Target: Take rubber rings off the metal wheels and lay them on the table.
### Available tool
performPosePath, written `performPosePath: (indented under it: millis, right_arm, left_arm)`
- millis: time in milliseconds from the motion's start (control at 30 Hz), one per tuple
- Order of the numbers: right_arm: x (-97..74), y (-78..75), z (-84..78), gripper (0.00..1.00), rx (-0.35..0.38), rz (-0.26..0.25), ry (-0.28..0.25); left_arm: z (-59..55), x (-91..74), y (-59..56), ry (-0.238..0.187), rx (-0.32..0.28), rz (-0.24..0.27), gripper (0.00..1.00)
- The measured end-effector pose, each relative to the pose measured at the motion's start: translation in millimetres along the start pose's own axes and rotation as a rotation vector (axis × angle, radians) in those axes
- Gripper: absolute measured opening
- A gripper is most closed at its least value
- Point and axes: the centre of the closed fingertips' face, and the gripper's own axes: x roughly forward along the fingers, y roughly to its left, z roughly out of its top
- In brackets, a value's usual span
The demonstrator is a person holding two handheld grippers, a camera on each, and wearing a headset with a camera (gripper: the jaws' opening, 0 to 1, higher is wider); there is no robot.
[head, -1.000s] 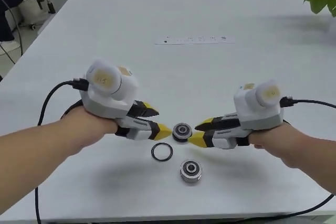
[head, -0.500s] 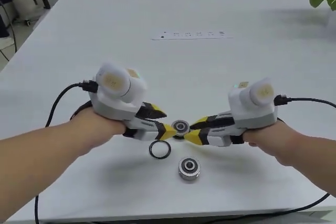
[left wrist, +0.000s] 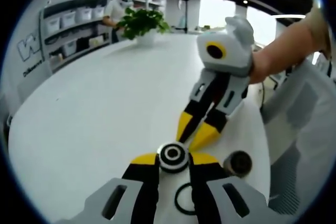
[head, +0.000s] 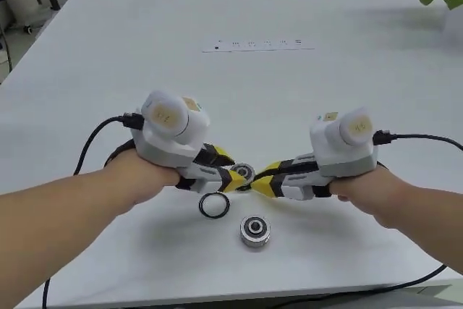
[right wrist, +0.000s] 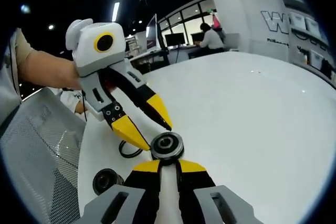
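Alignment of both sets of jaws on one metal wheel (head: 242, 172) is what the coming pull depends on. The wheel sits directly between the two pairs of tips, flat face up, so its axle looks roughly upright and square to the line joining the grippers.

The left gripper (head: 230, 170) has it across the width. In the left gripper view one yellow tip bears on each side of the rim, and the jaws are parted only as far as the wheel is wide.

The right gripper (head: 259, 179) meets it from the opposite side. Its jaws are drawn close, with a slim gap between them. The tips are right at the near edge of the rim, where the dark rubber ring (right wrist: 179, 141) wraps it. I cannot tell whether they already nip that band or only touch it.

Both grippers are at the wheel, so reach is not the question. I judge the left jaws to be the anchor, with the right jaws due to peel the band away from them.

A loose ring (head: 201, 206) lies flat on the worktop (head: 325, 92), just on the person's side of the left jaws. A second wheel (head: 255, 229) rests near it, apart from both tips. Whether the held wheel is clear of the worktop is not evident.
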Motion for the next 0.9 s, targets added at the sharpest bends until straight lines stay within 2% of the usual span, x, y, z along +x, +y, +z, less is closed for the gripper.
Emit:
performPosePath:
  millis: [200,300,467,533,900]
  right_arm:
    - [0.0,-0.6,0.3,0.07,0.008,-0.002,-0.006]
    - [-0.2,-0.3,-0.1,0.07,0.014,-0.003,-0.010]
    - [-0.3,-1.2,-0.3,0.06,0.016,-0.006,-0.009]
    - [-0.3,-1.4,-0.3,0.05,0.027,-0.007,-0.012]
    - [-4.6,-3.7,-2.0,0.00,0.113,-0.010,-0.021]
  left_arm:
    - [-1.4,4.6,-1.6,0.012,0.015,-0.006,0.18]
    - [-4.0,5.9,2.4,0.012,0.027,0.006,0.15]
    - [-2.7,8.5,2.8,0.012,0.039,0.011,0.15]
    - [-3.1,9.4,4.0,0.013,0.063,0.023,0.14]
    - [-1.4,9.4,1.2,0.005,0.054,0.056,0.14]
